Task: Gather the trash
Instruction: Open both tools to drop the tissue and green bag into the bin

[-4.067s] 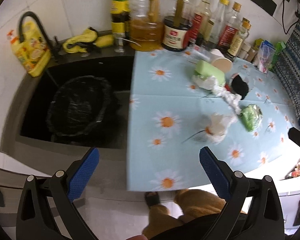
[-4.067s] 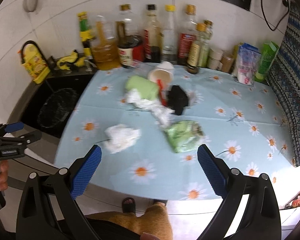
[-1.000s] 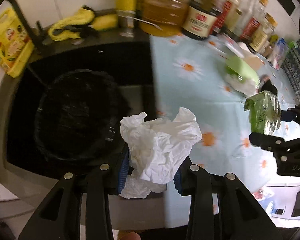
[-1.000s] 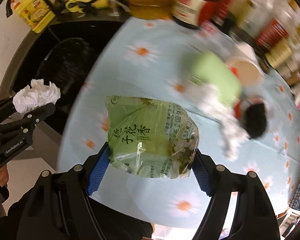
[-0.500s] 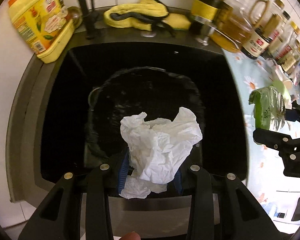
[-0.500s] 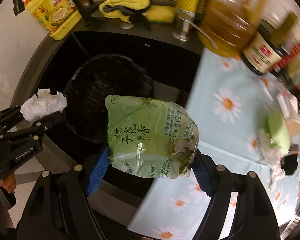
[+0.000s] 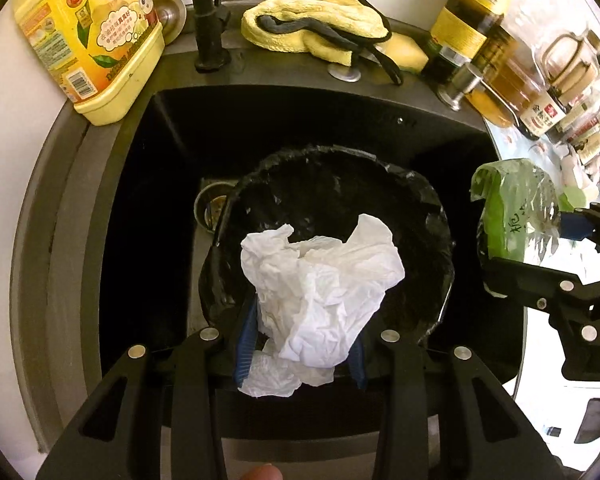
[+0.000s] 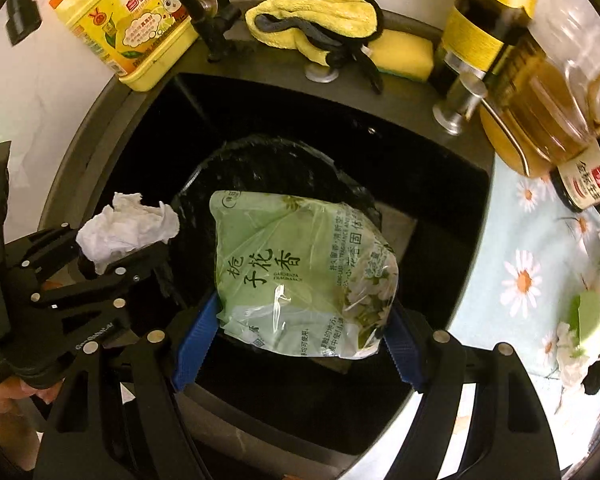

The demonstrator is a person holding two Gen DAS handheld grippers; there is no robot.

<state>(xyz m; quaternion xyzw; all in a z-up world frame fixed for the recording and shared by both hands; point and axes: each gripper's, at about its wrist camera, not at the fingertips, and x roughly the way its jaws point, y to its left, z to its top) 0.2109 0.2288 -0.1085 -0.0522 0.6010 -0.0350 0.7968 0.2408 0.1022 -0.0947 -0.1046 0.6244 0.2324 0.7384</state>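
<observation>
Crumpled white tissue point(image 7: 320, 280) clamped in left hand-held gripper point(image 7: 300, 344), above black-lined bin point(image 7: 428, 196) in sink point(image 7: 148, 184). Green plastic package point(image 8: 300, 272) pinched in right hand-held gripper point(image 8: 296, 340), over same bin, at 3 o'clock of tissue.

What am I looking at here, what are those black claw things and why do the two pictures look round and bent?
A person holds a hand-held gripper in each hand; each carries a wide-angle camera looking along its two fingers, which bends the picture.

The left camera's picture shows the left gripper closed on a crumpled white tissue. The right camera's picture shows the right gripper clamping a green plastic packet. Each gripper also shows at the edge of the other's picture.

Both hang above a black sink with a black-lined bin standing in it. On the sink's ledge are a yellow detergent bottle, a yellow cloth and a sponge. To the right, a daisy-print tablecloth holds more litter.
</observation>
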